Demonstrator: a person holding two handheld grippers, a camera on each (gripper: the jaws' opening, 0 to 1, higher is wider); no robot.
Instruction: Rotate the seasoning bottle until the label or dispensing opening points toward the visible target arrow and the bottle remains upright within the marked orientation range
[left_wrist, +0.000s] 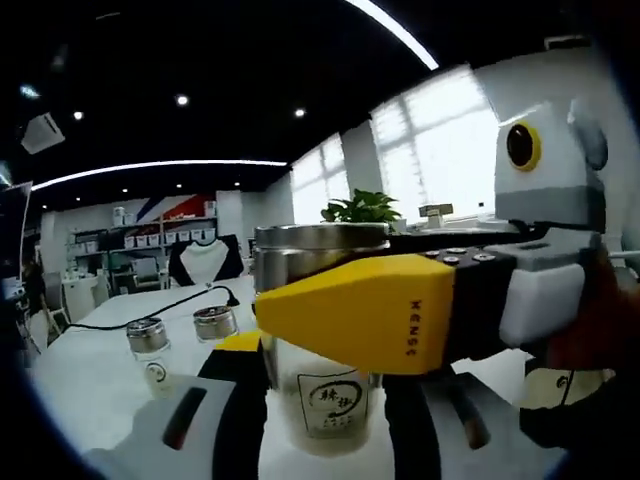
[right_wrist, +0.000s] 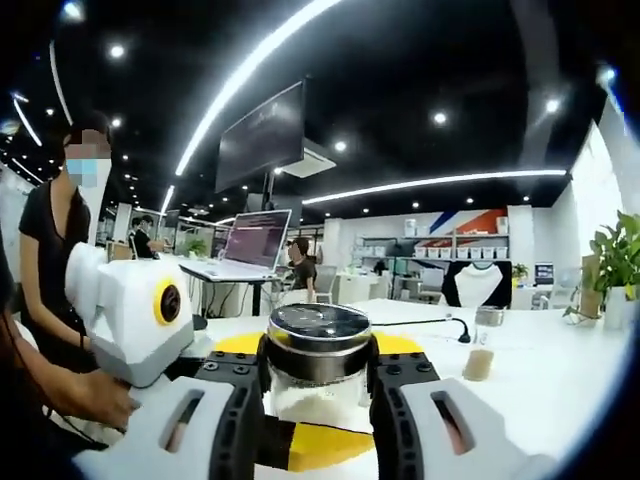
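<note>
Here's the bottle (right_wrist: 320, 370) standing upright on the white table (right_wrist: 560, 370), its long axis straight up and its steel cap level, and both claws are on it. The right claw (right_wrist: 320, 400) has its jaws closed in on the glass from either side, just under the cap, so the bottle sits dead ahead between them. In the left gripper view the left claw (left_wrist: 320, 420) straddles the bottle (left_wrist: 325, 395) low down, black jaws pressed to its flanks, with the label facing this camera. The right claw's yellow body crosses in front at cap height, coming in from the right. So the turn has to go about that vertical axis, and I'd judge one claw must loosen while the other twists, or the glass won't spin. No arrow can be made out from here. Inside the bottle, a pale powder fills roughly the lower half. Two small shakers (left_wrist: 148, 340) stand farther back toward the table's left edge, their contents hard to read, and a plant (left_wrist: 362, 208) sits behind.
</note>
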